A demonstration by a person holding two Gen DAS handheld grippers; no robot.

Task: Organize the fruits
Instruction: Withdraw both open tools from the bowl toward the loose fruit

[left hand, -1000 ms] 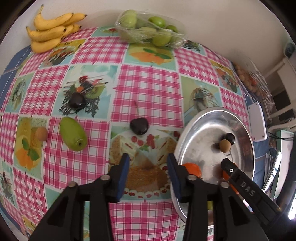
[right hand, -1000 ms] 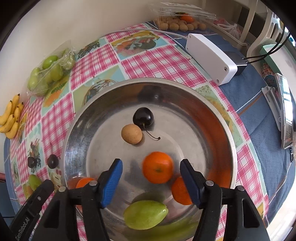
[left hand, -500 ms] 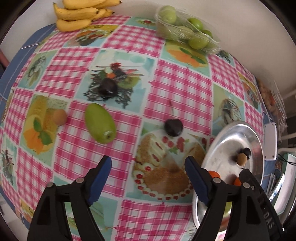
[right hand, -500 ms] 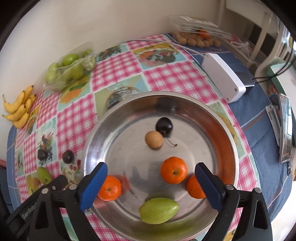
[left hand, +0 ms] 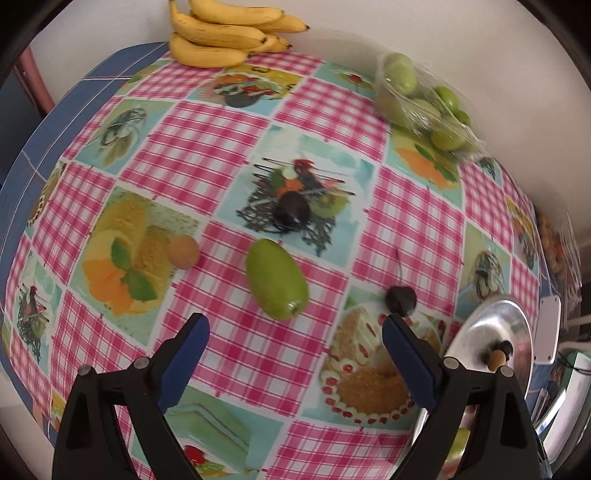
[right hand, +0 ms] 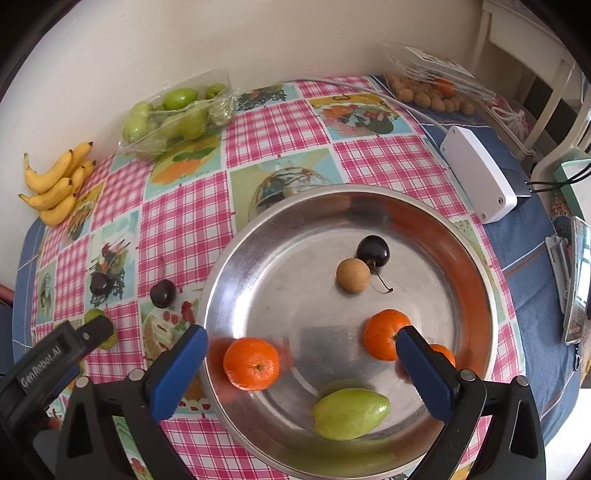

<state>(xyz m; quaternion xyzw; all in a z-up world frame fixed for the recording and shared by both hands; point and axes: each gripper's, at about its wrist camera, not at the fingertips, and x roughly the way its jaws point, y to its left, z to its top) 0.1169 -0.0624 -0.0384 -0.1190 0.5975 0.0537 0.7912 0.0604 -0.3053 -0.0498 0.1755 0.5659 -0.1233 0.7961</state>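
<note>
In the left wrist view my left gripper (left hand: 295,354) is open and empty above the checked tablecloth. Just beyond it lie a green mango (left hand: 276,283), a small brown fruit (left hand: 184,252) and two dark cherries (left hand: 401,300) (left hand: 293,212). In the right wrist view my right gripper (right hand: 301,363) is open and empty over the steel bowl (right hand: 476,266). The bowl holds three oranges (right hand: 251,363) (right hand: 384,334) (right hand: 445,354), a green mango (right hand: 351,413), a brown fruit (right hand: 353,275) and a cherry (right hand: 373,251). The bowl's rim also shows in the left wrist view (left hand: 517,314).
Bananas (left hand: 225,33) and a bag of green fruits (left hand: 424,107) lie along the far wall. A white box (right hand: 478,173) with a cable, a pack of nuts (right hand: 428,92) and a phone (right hand: 576,280) sit right of the bowl. The other gripper's arm (right hand: 48,362) shows at lower left.
My left gripper opened wide and swung left from the bowl toward the green mango. My right gripper opened wide and drew back from the bowl. An orange now lies at the bowl's left.
</note>
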